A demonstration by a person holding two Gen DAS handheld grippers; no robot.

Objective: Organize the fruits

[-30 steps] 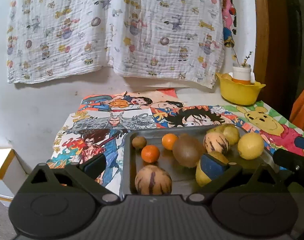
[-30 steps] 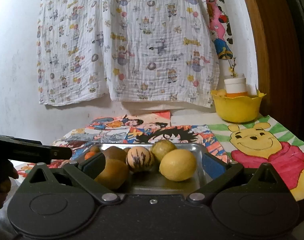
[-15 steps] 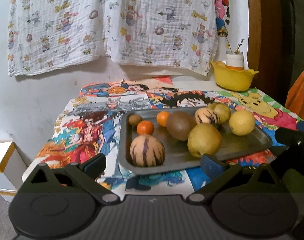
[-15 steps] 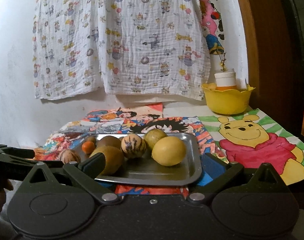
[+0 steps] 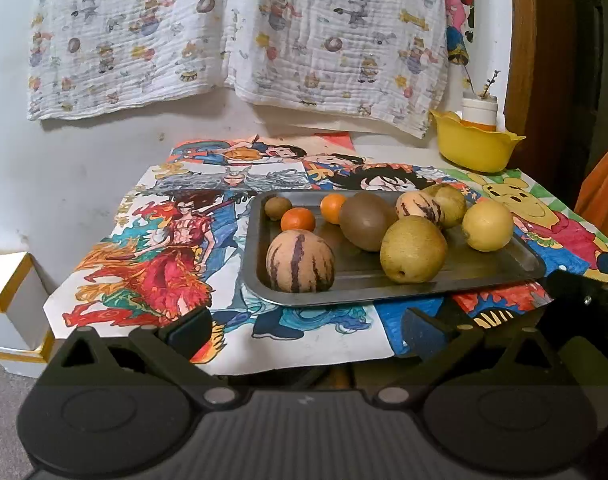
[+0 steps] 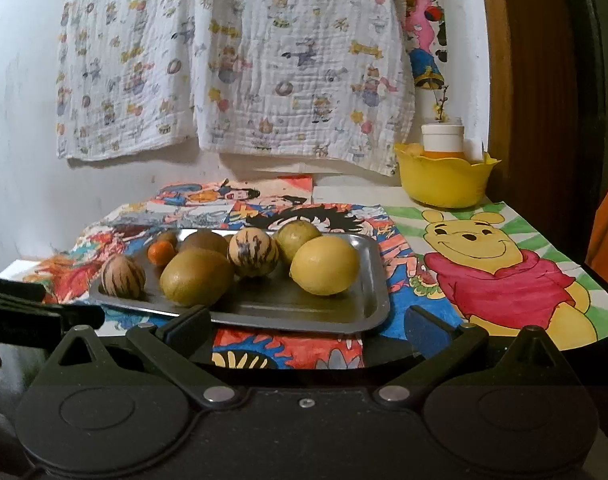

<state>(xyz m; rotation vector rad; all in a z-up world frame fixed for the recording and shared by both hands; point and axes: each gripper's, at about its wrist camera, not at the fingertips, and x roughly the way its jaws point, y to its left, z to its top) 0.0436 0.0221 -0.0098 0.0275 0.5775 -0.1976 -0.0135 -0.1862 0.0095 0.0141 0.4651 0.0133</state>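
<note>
A metal tray (image 5: 519,268) (image 6: 367,312) on the table holds several fruits: a striped melon-like fruit (image 5: 300,261) (image 6: 123,276) at the front left, two small oranges (image 5: 298,219), a large kiwi (image 5: 365,221), a yellow pear (image 5: 413,249) (image 6: 196,276), a second striped fruit (image 6: 253,253) and a lemon (image 5: 487,225) (image 6: 323,265). My left gripper (image 5: 304,330) is open and empty, in front of the table edge, short of the tray. My right gripper (image 6: 304,326) is open and empty, just short of the tray's near rim.
A yellow bowl (image 5: 473,150) (image 6: 443,180) with a white jar stands at the back right. Cartoon drawings (image 6: 499,272) cover the table. A printed cloth (image 5: 232,32) hangs on the wall. A white box (image 5: 8,312) sits on the floor at the left.
Both grippers have pulled back from the tray toward the table's front edge. The tray and fruits now look farther away. Both stay open and empty.
</note>
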